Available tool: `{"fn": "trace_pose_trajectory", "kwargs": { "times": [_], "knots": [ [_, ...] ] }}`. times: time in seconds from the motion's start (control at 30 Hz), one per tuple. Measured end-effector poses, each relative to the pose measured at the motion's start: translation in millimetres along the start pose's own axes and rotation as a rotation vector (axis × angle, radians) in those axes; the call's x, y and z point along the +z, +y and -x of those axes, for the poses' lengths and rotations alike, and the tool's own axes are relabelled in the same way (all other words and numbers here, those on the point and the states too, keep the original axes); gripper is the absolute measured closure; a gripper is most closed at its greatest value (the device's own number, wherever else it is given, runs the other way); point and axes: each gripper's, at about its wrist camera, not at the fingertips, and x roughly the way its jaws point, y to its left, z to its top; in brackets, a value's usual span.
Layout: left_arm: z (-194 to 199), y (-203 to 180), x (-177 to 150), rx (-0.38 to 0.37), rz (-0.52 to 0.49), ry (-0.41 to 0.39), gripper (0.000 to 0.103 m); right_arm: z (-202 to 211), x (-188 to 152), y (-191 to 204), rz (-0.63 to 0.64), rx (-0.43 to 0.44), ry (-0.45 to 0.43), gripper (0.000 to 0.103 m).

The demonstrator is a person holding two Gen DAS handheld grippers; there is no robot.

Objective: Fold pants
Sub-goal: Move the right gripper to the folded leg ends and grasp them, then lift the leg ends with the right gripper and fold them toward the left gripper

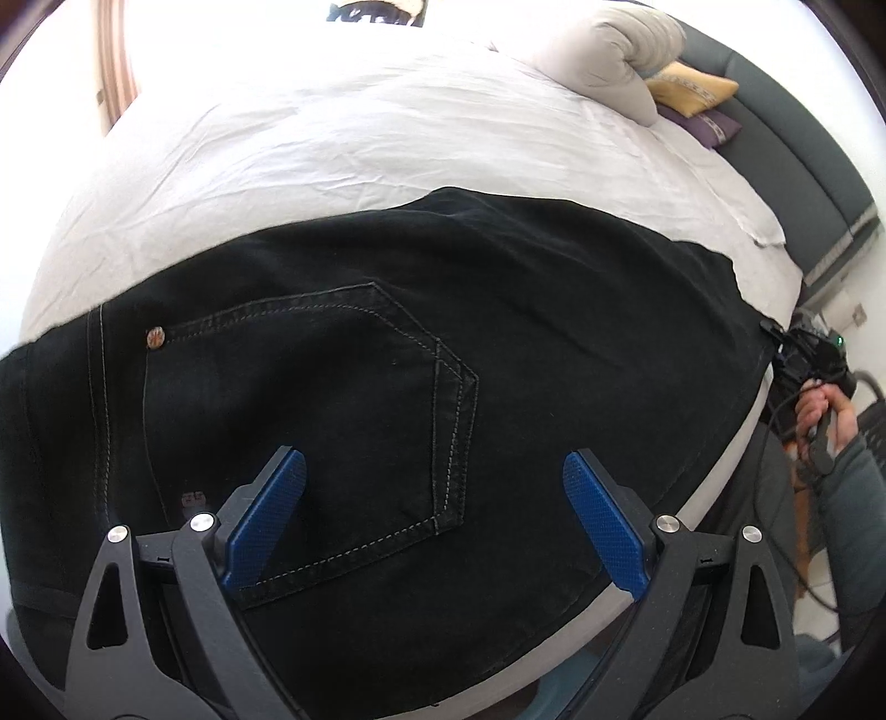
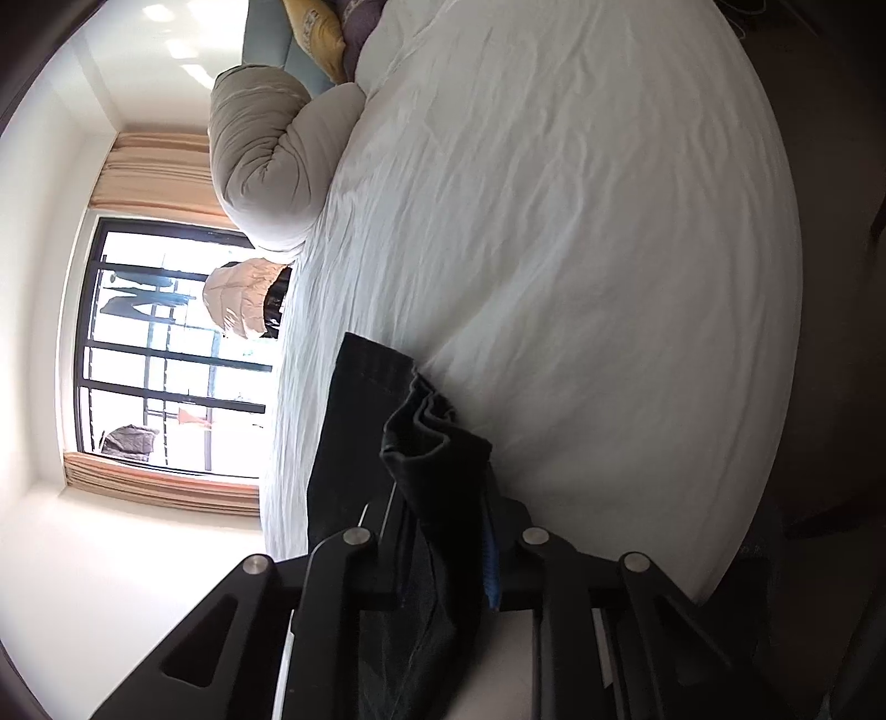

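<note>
The black denim pants (image 1: 387,343) lie spread across the near part of the white, wrinkled bed sheet (image 1: 343,127), seat side up, directly ahead of and beneath the left gripper (image 1: 434,515). That gripper's two blue-padded fingers (image 1: 271,515) stand wide apart with nothing between them, poised over the stitched back pocket (image 1: 332,410): the left finger sits over the pocket's lower part, the right finger past the pocket's pointed edge, over plain denim. Whether the finger tips touch the cloth cannot be told. A small copper rivet (image 1: 156,337) marks the pocket corner, up and left of the left finger.

Far to the right of the left gripper, at the bed's edge, the legs of the pants run out to the right gripper (image 1: 814,360), held in the person's right hand (image 1: 825,421).

In the right wrist view, the right gripper (image 2: 443,554) is closed on a bunched fold of the black denim pants (image 2: 437,471); the cloth rises between the fingers and only a strip of the blue pad (image 2: 489,565) shows beside it. A flat hemmed end of the pants lies ahead and left of these fingers on the bed sheet (image 2: 581,249).

A rolled grey duvet (image 2: 266,160) and a yellow cushion (image 2: 318,33) sit at the sheet's far end, well apart from both grippers.
</note>
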Motion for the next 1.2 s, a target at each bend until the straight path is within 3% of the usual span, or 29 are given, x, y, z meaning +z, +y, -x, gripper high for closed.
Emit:
{"fn": "trace_pose_trajectory", "kwargs": {
  "times": [0.2, 0.47, 0.63, 0.77, 0.87, 1.0, 1.1, 1.2],
  "knots": [
    [-2.5, 13.9, 3.1, -0.048, 0.093, -0.004, 0.007, -0.7, -4.9, 24.4, 0.082, -0.046, -0.023, 0.091],
    [-2.9, 30.5, 6.5, -0.114, 0.201, -0.022, 0.007, -2.9, -11.4, 57.4, 0.17, -0.079, -0.038, 0.092],
    [-4.2, 37.0, 8.5, -0.147, 0.245, -0.031, 0.007, -4.2, -31.0, 100.7, 0.273, -0.071, -0.027, 0.092],
    [-6.1, 44.5, 10.9, -0.188, 0.301, -0.035, 0.007, -18.7, -98.1, 182.7, 0.619, -0.088, 0.055, 0.092],
    [-10.0, 51.0, 12.4, -0.248, 0.359, -0.034, 0.007, -44.6, -206.6, 242.0, 1.038, -0.079, 0.202, 0.092],
    [-14.0, 58.5, 14.1, -0.341, 0.431, -0.027, 0.007, -80.5, -346.5, 247.6, 1.473, -0.065, 0.446, 0.092],
    [-20.1, 60.1, 16.1, -0.401, 0.463, -0.019, 0.007, -88.9, -390.5, 240.6, 1.594, -0.067, 0.511, 0.092],
    [-28.7, 59.4, 21.1, -0.451, 0.501, 0.002, 0.007, -92.1, -391.9, 241.4, 1.574, -0.07, 0.509, 0.092]
  ]
}}
